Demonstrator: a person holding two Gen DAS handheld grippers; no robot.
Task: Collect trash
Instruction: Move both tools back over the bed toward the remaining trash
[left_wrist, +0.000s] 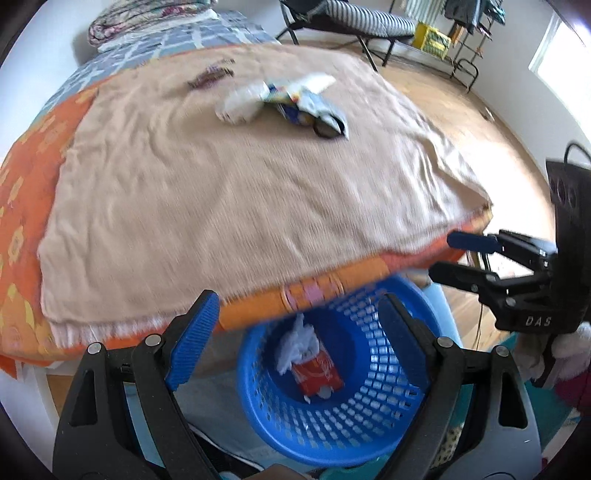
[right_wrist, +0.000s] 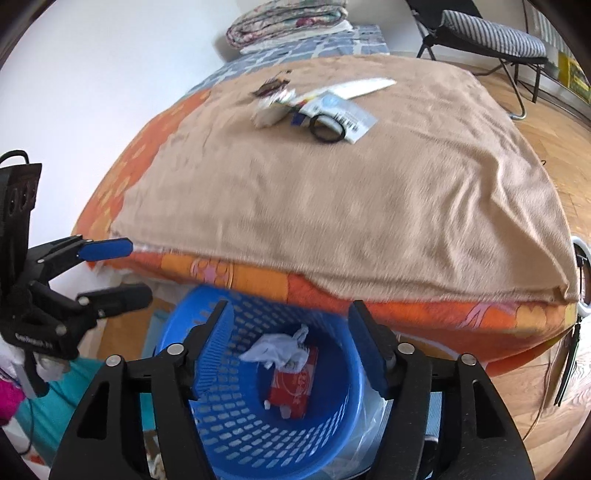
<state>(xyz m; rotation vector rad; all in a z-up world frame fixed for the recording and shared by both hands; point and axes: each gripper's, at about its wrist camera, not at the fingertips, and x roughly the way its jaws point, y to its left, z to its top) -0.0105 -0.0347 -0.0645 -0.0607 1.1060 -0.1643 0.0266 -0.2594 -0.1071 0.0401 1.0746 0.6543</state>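
A bed (left_wrist: 22, 206) with an orange cover carries a tan blanket (left_wrist: 221, 206) that reaches its near edge. Folded bedding (right_wrist: 288, 22) lies at the far end, and a striped chair (right_wrist: 491, 37) stands on the wood floor beyond the far right corner.

The trash still out sits in a small heap toward the far middle of the blanket: a crumpled white wad (right_wrist: 267, 114), wrappers (left_wrist: 295, 98), a white label card (right_wrist: 343, 110) and a black ring (right_wrist: 327, 129) touching it. A dark scrap (left_wrist: 210, 75) lies just beyond the heap.

A blue basket (left_wrist: 369, 424) stands on the floor just below the bed's near edge, partly tucked under the overhang. Inside lie a red packet (right_wrist: 293, 387) and crumpled white paper (right_wrist: 273, 349).

Both grippers hover above the basket. The left gripper (left_wrist: 295, 332) is spread wide and holds nothing. The right gripper (right_wrist: 290, 345) has its jaws parted, also empty.
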